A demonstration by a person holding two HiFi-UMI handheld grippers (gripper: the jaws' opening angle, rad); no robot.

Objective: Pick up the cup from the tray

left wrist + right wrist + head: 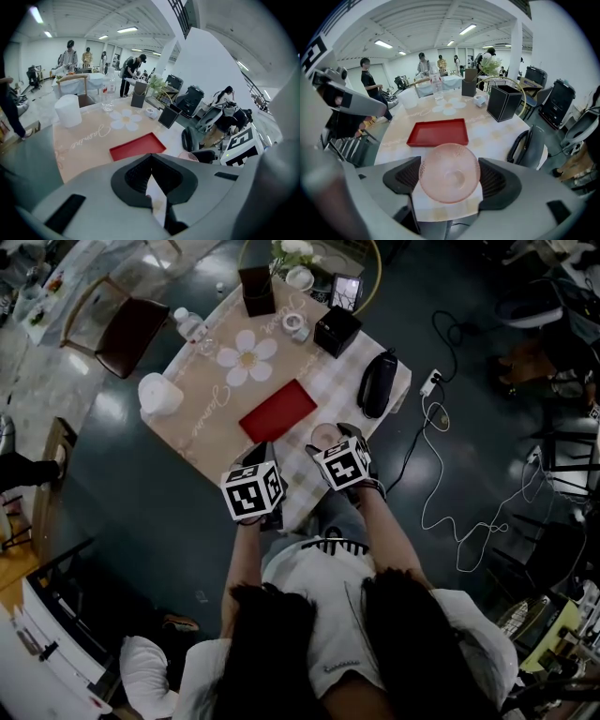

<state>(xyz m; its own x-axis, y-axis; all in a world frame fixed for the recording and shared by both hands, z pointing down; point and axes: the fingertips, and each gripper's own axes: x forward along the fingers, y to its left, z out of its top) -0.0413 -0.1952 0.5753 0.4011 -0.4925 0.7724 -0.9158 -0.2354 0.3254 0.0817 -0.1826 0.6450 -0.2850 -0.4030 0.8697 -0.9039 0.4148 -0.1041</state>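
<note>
A pink translucent cup (449,172) sits between the pads of my right gripper (449,177), which is shut on it. The cup is held over the near right part of the table, clear of the red tray (438,132). In the head view the cup (324,435) is just right of the tray (277,411), with my right gripper (333,440) around it. My left gripper (263,456) hovers at the table's near edge below the tray, its jaws shut on nothing (151,161). In the left gripper view the tray (137,146) lies bare and the cup (189,156) peeks out at the right.
A black speaker (377,382) lies at the table's right edge. Two black boxes (337,331) (256,291), a water bottle (187,323) and a white cylinder (159,394) stand farther off. A chair (127,334) is at the far left, cables (441,418) on the floor to the right.
</note>
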